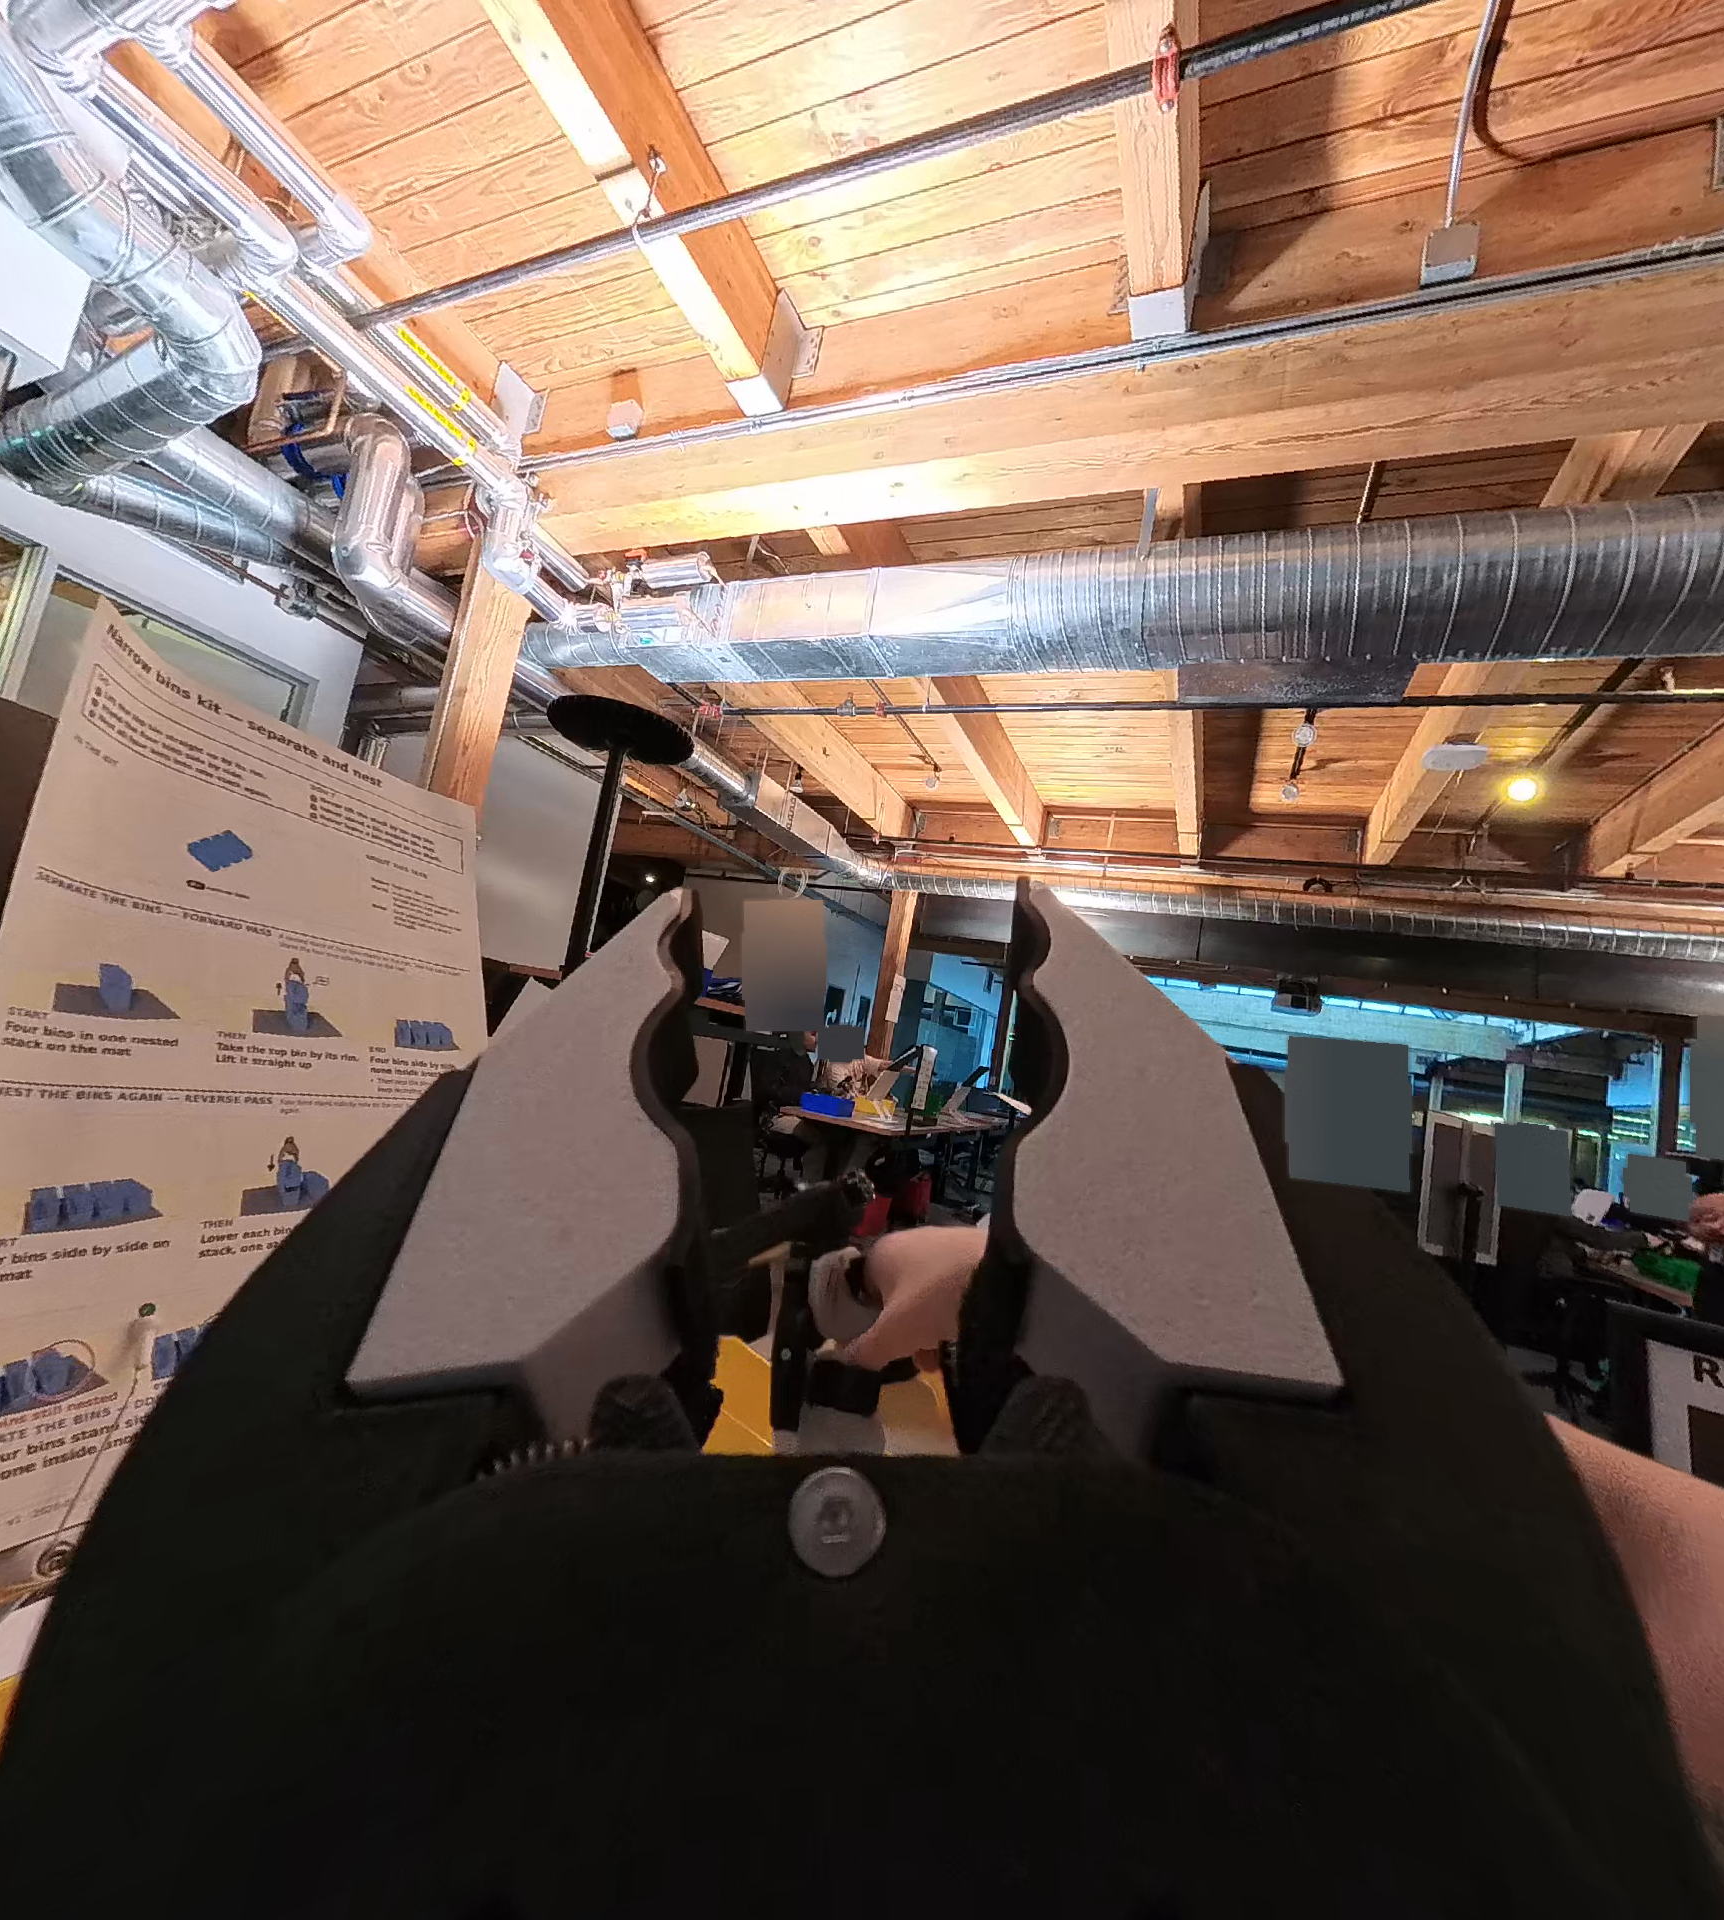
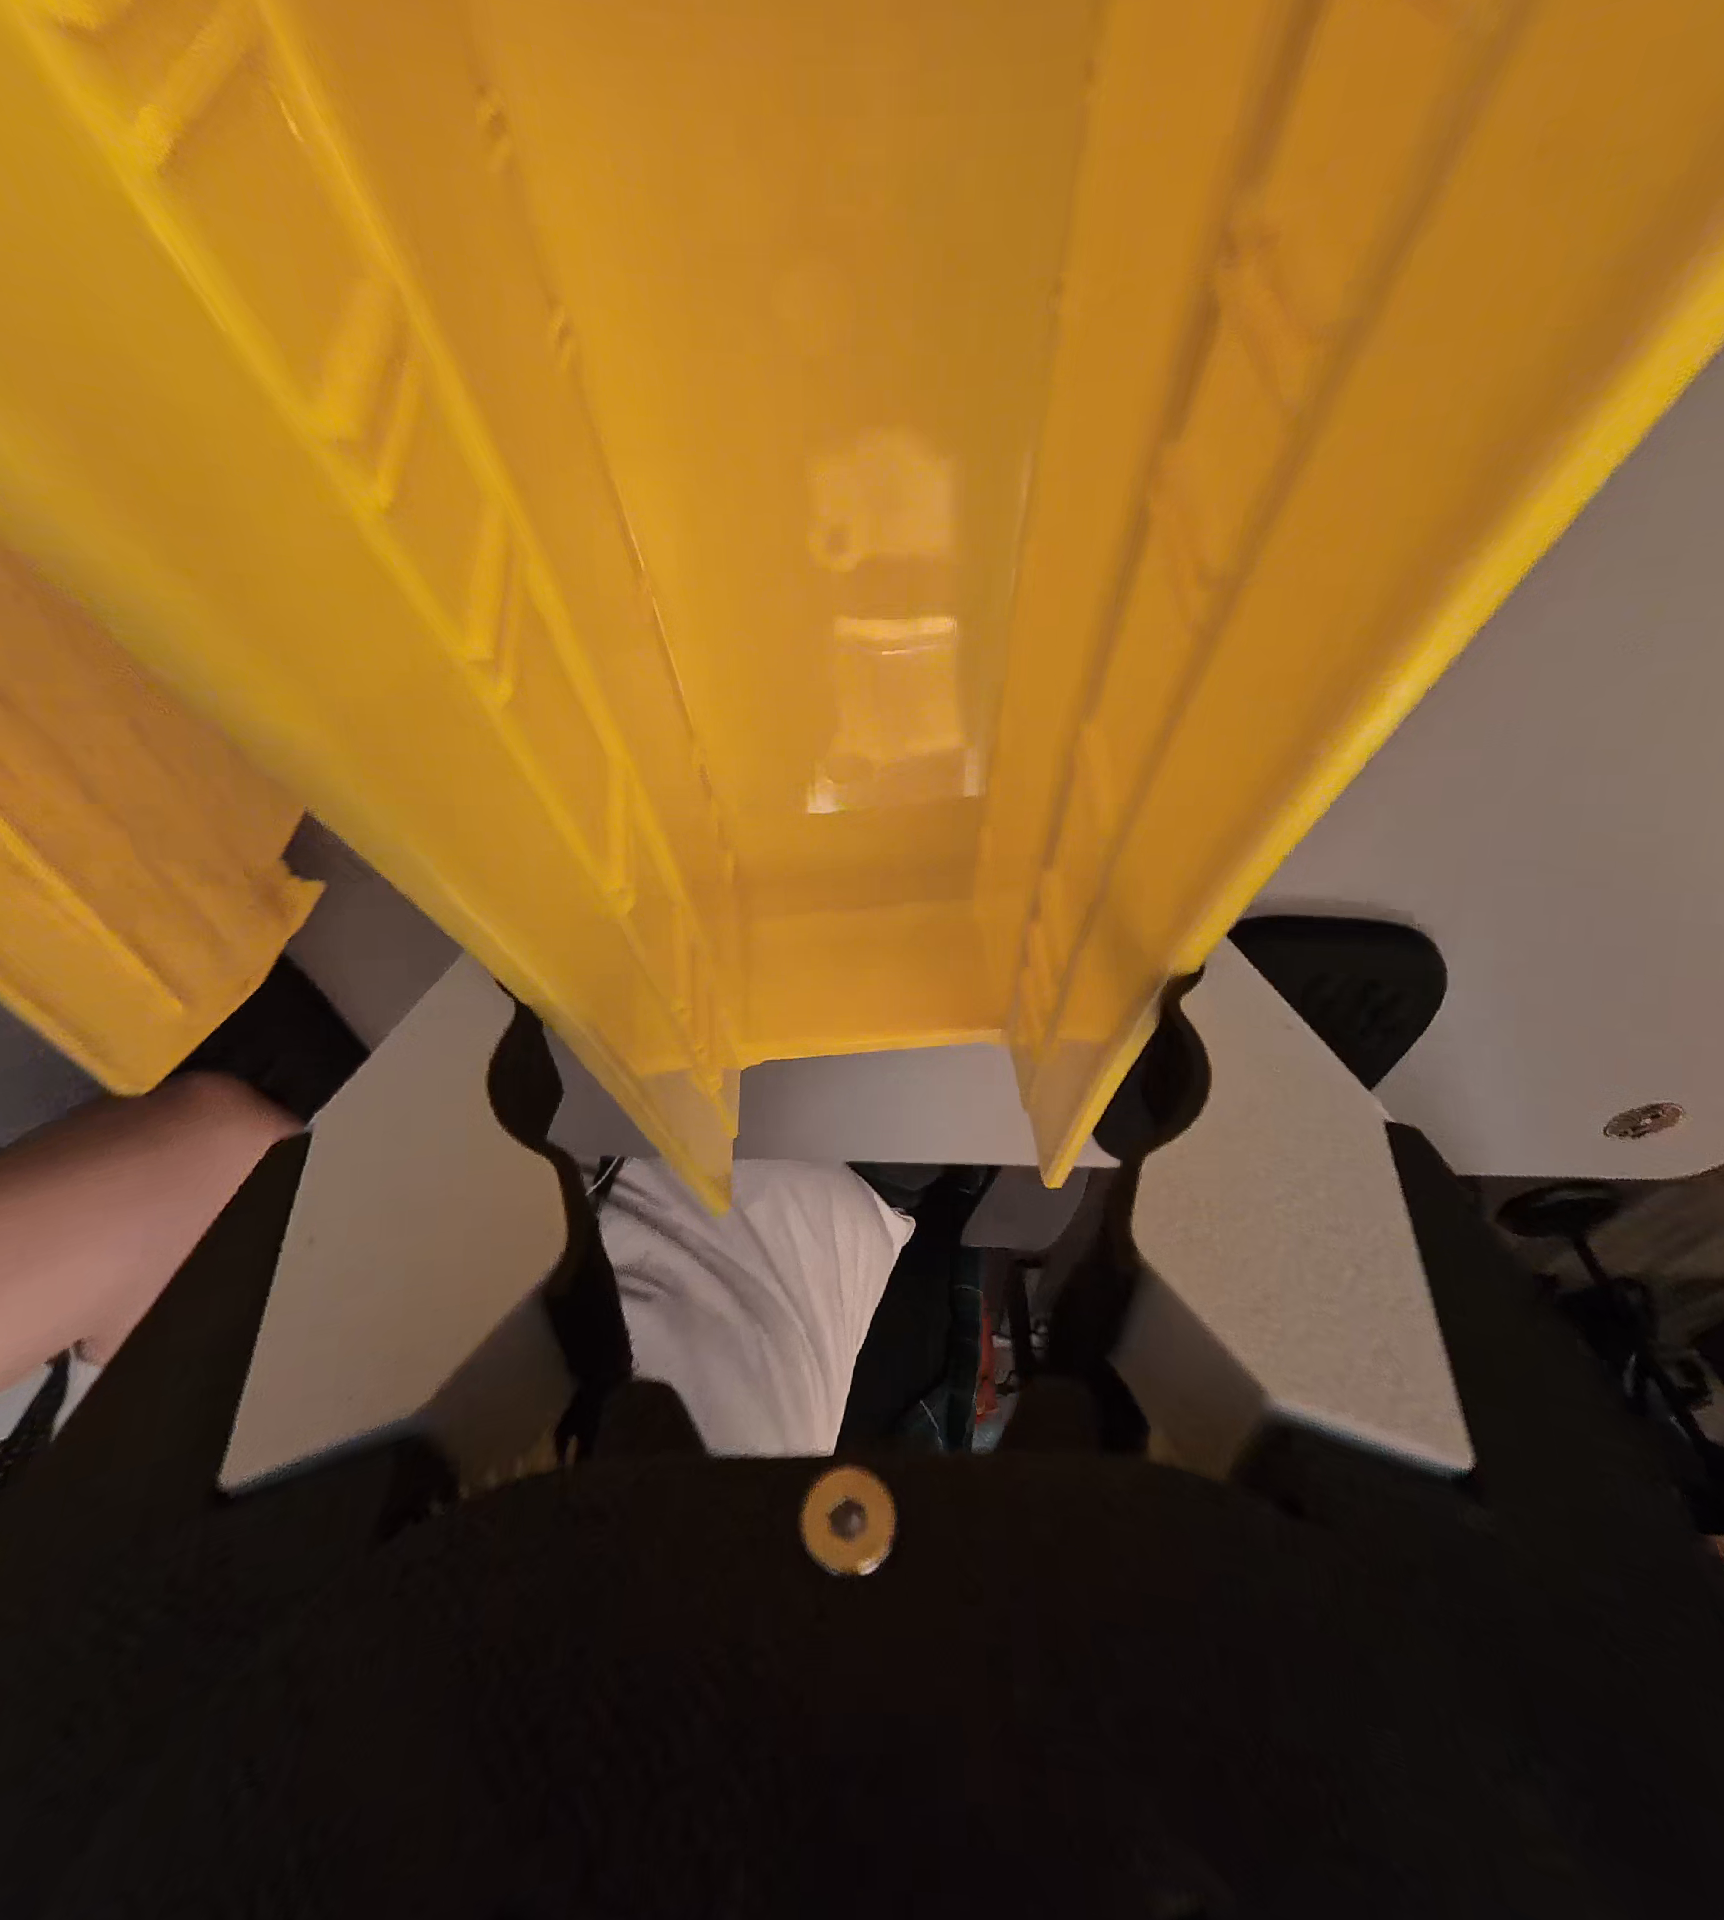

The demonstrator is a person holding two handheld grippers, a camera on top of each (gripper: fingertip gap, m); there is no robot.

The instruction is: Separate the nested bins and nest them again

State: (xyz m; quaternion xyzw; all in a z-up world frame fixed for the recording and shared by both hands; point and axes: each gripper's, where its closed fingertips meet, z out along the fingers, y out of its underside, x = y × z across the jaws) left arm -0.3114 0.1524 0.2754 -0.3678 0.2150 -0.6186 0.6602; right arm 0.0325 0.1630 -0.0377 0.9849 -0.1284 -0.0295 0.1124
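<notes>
A big yellow bin fills the right wrist view, above a white table. The right gripper has its 2 fingers squeezed on the bin's sides. A second yellow bin sits left of the big bin. The left gripper points up at the wooden ceiling, jaws apart, holding nothing.

Left tongs agape, upward-tilted.
</notes>
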